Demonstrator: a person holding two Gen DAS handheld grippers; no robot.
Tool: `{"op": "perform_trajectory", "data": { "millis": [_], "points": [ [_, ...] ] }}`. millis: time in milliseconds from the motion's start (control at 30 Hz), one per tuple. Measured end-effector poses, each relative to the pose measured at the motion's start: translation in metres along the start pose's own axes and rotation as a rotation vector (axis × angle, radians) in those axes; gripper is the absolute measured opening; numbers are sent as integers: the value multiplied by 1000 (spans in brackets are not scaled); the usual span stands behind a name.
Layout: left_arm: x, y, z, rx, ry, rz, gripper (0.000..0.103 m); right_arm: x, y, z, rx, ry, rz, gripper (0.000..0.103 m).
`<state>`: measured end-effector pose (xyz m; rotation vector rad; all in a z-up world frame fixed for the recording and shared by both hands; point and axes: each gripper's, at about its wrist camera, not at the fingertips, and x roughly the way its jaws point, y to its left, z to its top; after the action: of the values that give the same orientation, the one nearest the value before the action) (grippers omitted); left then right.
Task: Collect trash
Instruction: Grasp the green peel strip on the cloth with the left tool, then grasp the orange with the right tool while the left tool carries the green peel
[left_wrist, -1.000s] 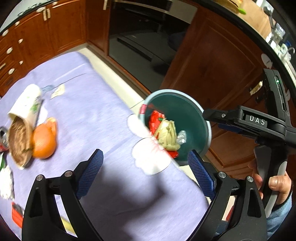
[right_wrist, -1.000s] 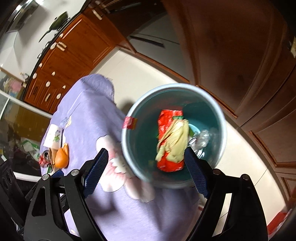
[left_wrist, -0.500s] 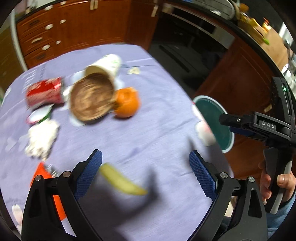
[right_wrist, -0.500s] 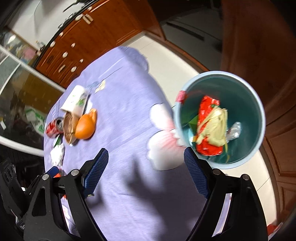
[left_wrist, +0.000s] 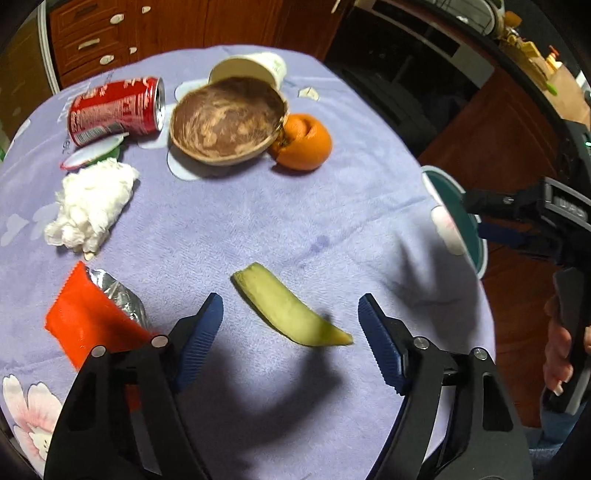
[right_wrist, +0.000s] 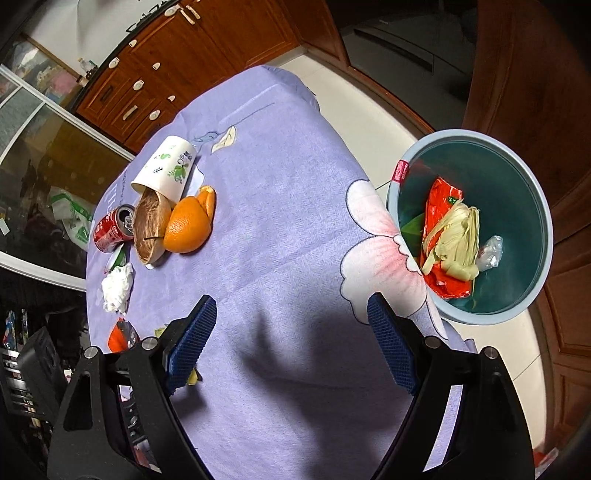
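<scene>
A: What is on the table?

B: A lilac cloth (left_wrist: 280, 221) with pink flowers covers it. At the far side a red soda can (left_wrist: 116, 110) lies on its side, next to a brown bowl (left_wrist: 227, 122) tipped on edge. A white paper cup (left_wrist: 255, 68) lies behind the bowl, and an orange peel (left_wrist: 304, 142) touches the bowl's right side. Nearer, a wad of white tissue (left_wrist: 92, 203) and an orange foil wrapper (left_wrist: 85, 317) lie on the left.

A: And the left gripper (left_wrist: 290, 332)?

B: It points down at a pale green peel strip (left_wrist: 288, 310) lying on the cloth. Its blue pads are closing, the strip between them, but neither pad touches it.

A: The right gripper (right_wrist: 291, 339)?

B: Spread wide over bare cloth, with nothing between its pads. A hand (left_wrist: 559, 354) holds its handle at the left camera's right edge.

A: Where is the bin?

B: The teal bin (right_wrist: 532, 206) stands on the floor just beside the table's edge. It holds a red wrapper (right_wrist: 441, 206), pale husks (right_wrist: 456, 240) and a clear plastic scrap (right_wrist: 491, 253).
</scene>
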<state>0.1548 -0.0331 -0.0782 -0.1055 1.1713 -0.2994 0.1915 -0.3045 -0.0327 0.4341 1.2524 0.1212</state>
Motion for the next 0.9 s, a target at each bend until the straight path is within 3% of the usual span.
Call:
{"op": "perform_trajectory", "data": {
  "millis": [133, 300, 333, 400, 433, 600, 900],
  "points": [
    [11, 3, -2, -14, 25, 15, 70, 2, -5, 0, 5, 6, 5, 80],
    [17, -15, -2, 63, 7, 63, 60, 11, -10, 2, 13, 24, 17, 80],
    [18, -18, -3, 74, 2, 72, 53, 12, -10, 2, 13, 28, 19, 80],
    [20, -25, -2, 103, -10, 81, 22, 17, -9, 2, 10, 37, 21, 80],
    [19, -24, -1, 94, -15, 66, 18, 19, -8, 2, 7, 42, 22, 80],
    [18, -11, 8, 51, -36, 67, 17, 30, 6, 8, -31, 51, 18, 80],
    [-3, 29, 36, -45, -88, 35, 17, 72, 71, 32, -191, 75, 50, 80]
  ]
}}
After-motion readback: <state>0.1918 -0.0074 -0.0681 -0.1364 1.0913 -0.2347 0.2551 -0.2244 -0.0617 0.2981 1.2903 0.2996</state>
